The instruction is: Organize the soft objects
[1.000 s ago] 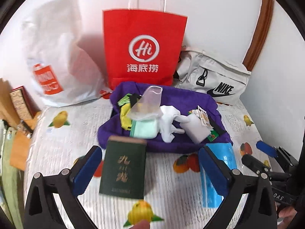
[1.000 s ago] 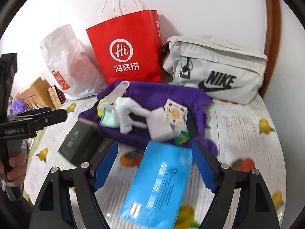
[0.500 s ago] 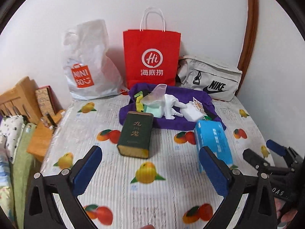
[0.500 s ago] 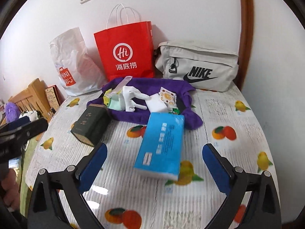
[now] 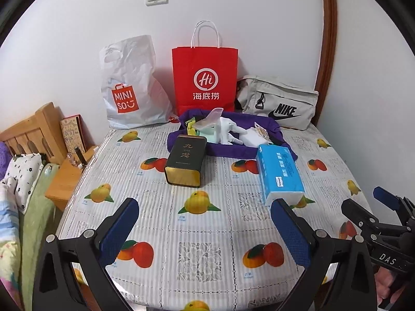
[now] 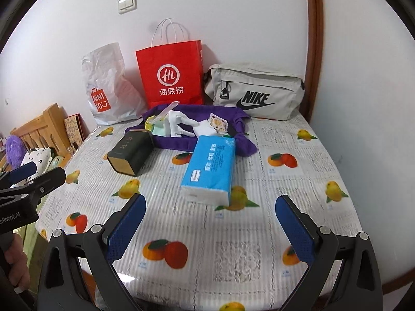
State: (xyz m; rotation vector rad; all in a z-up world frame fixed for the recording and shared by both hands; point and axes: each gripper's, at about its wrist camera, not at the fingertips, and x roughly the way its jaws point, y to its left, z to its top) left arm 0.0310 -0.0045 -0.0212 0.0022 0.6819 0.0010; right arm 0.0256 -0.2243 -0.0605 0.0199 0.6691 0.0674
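Observation:
A blue tissue pack lies on the fruit-print table, in front of a purple cloth tray holding a white glove, a white pad and small packets. A dark green tin lies left of the pack. My left gripper is open and empty above the near table edge. My right gripper is open and empty, a little short of the tissue pack.
Against the wall stand a white Miniso bag, a red paper bag and a grey Nike pouch. A wooden headboard and bedding lie left of the table.
Both grippers have pulled back and up from the table. The tin and the tissue pack, close between the fingers before, now lie farther off on the table.

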